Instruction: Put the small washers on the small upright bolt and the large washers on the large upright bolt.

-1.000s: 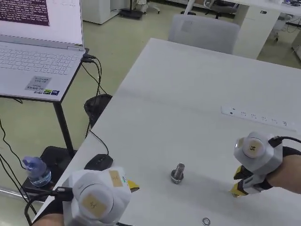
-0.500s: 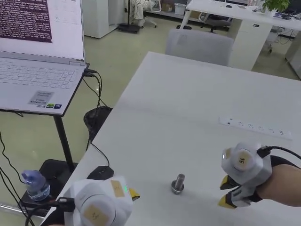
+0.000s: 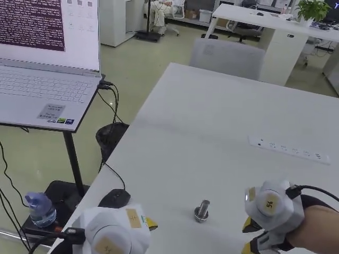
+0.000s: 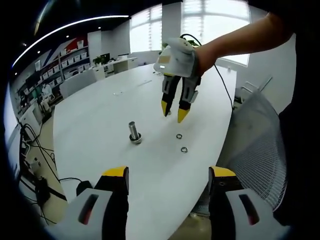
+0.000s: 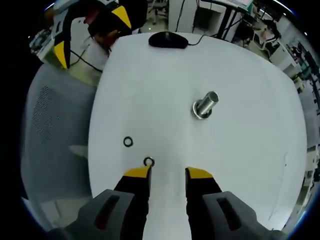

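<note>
The right gripper (image 5: 168, 173) has its jaws parted by a moderate gap with nothing between them, and the tips hang above the bench (image 5: 250, 165). The nearer washer (image 5: 148, 161) lies flat just beside the tip of one jaw, outside the gap. The second washer (image 5: 128, 141) lies near it, a little further off. The upright bolt (image 5: 206, 105) stands well apart from both washers, further along the bench. Whether it is the small or the large bolt cannot be told, nor can the washer sizes. The left gripper (image 4: 168, 172) holds its jaws wide open and empty, near the bench edge. The step in hand appears to be the pick-up of the nearer washer. To do it well, shift the right jaws sideways until the washer is centred in the gap, then lower until the tips touch the surface and close on the rim. A thin flat ring is likely to slip or tip, so lift only once it is firmly seated. Keep its hole level for passing over the bolt. Both washers lie loose on the bare bench surface, and no container holds them. A mouse (image 5: 168, 40) rests at the bench edge.
</note>
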A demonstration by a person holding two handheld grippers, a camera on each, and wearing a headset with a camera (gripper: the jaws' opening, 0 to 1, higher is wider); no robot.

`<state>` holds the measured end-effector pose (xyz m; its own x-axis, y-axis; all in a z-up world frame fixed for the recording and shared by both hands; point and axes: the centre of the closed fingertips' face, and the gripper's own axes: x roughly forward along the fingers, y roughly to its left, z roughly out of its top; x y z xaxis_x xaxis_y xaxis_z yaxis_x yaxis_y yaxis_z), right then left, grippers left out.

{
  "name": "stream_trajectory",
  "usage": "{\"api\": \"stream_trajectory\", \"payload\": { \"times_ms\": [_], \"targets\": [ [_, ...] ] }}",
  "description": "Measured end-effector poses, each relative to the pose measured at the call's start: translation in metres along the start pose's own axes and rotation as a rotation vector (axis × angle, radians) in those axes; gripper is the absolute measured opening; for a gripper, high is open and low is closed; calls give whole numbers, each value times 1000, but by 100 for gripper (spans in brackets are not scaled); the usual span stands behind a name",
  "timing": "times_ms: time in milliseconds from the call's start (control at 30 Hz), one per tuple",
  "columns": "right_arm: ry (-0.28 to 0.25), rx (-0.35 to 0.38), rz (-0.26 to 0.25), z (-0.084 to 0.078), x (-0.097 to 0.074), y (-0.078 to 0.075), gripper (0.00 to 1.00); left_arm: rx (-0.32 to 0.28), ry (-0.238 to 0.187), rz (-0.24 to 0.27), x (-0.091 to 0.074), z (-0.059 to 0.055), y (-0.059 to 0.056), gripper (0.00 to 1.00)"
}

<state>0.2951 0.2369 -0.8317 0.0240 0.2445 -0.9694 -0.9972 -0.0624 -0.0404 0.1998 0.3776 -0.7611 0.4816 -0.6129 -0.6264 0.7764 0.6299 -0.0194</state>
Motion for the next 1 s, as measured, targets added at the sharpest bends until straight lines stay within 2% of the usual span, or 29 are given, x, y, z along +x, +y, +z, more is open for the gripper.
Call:
{"api": "stream_trajectory", "payload": {
  "times_ms": [133,300,467,800,1000],
  "targets": [
    [-11,-26,10,-1,6,9,28,3,7,2,-2,-1,0,64],
    [-25,-35,32,-2,18,18,28,-9,-10,6,-4,2,3,64],
    [-21,-59,34,-3,31,24,27,-10,3,6,-2,-2,2,64],
    [-9,-39,47,-9,45,27,25,-14,9,3,-1,-6,0,62],
    [-3,-36,40,-11,46,27,23,-18,7,9,-2,-6,2,62]
  ]
}}
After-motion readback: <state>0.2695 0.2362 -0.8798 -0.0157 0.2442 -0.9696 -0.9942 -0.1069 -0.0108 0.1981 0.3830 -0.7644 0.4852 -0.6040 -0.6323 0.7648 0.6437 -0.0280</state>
